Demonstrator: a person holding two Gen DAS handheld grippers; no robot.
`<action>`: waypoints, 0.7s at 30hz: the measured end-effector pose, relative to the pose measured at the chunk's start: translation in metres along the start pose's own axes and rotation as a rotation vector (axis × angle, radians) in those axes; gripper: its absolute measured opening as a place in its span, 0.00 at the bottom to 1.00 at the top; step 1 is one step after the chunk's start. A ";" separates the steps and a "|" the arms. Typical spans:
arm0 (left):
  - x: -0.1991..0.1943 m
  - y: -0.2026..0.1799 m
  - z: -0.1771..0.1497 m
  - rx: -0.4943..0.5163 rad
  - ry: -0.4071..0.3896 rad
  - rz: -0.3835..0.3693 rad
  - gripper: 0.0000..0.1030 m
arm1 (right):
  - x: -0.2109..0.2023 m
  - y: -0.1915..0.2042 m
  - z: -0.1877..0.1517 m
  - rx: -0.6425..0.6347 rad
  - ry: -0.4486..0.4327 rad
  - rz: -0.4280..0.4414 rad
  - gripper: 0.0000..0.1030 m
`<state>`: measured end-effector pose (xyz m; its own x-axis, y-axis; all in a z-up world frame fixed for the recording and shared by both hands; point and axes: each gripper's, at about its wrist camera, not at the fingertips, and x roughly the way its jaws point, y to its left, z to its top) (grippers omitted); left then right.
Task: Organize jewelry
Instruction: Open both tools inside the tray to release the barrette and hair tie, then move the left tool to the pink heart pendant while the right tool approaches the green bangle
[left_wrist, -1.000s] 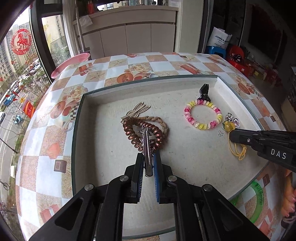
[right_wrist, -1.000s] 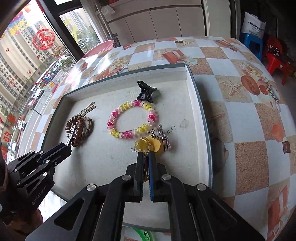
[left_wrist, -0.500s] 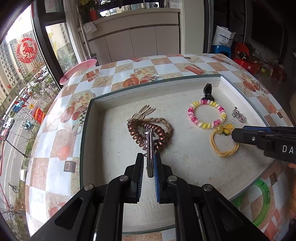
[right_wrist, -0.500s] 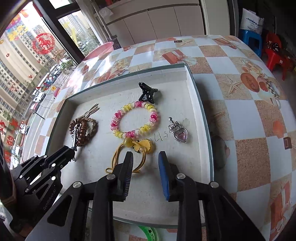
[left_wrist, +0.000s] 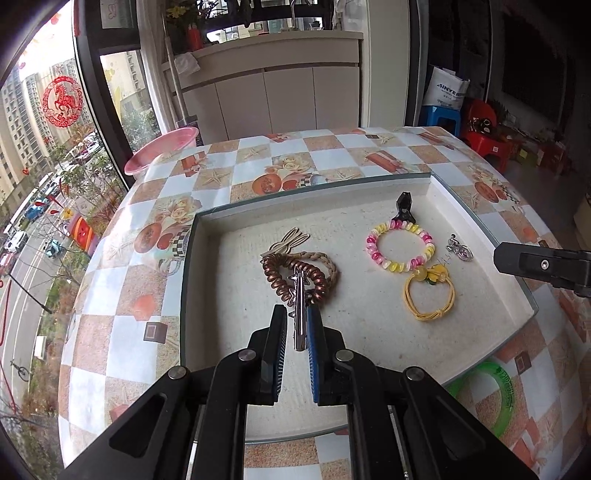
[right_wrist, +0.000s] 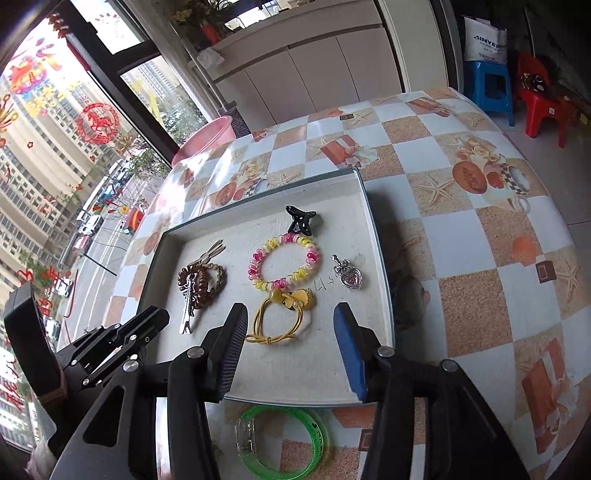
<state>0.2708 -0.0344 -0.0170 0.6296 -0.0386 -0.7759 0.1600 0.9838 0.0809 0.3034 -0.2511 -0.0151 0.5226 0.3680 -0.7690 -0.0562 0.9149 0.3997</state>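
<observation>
1. The silver hair clip (left_wrist: 300, 314) is held clamped between the pads of the left gripper (left_wrist: 297, 332), its star-topped end lying over the brown spiral hair tie (left_wrist: 295, 275) near the left side of the white tray (left_wrist: 199, 280). A firm hold should be kept until the clip rests flat on the tray floor.
2. The jaws of the right gripper (right_wrist: 290, 347) are opening, and nothing is pressed between them; the yellow cord hair tie (right_wrist: 280, 321) lies free on the tray below, near its front edge.
3. The right gripper should be lifted clear without the cord loop being snagged, since the tie is light and would be dragged easily.
4. The pink-and-yellow spiral hair tie (right_wrist: 284, 264), the black claw clip (right_wrist: 301, 221) near the far edge and the heart pendant (right_wrist: 349, 275) by the right edge are best left undisturbed.
5. The green bangle (right_wrist: 284, 439) lies on the tablecloth (right_wrist: 480, 229) just outside the tray's front edge; it appears to be the likely next pick, and its rim should be approached with the jaws wide.
6. The clip should be set down in a bare spot if separation from the tie is wanted.
</observation>
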 end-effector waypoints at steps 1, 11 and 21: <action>-0.002 0.000 -0.001 0.000 0.000 -0.003 0.23 | -0.003 0.000 -0.002 0.000 -0.001 -0.001 0.51; -0.024 0.001 -0.017 -0.027 -0.008 -0.006 0.23 | -0.027 0.008 -0.028 -0.017 -0.005 -0.011 0.61; -0.056 0.010 -0.036 -0.084 -0.079 -0.007 1.00 | -0.053 0.015 -0.059 -0.050 -0.017 -0.036 0.70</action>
<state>0.2098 -0.0161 0.0052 0.6875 -0.0556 -0.7241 0.1023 0.9945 0.0207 0.2243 -0.2468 0.0026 0.5394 0.3323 -0.7737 -0.0790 0.9348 0.3464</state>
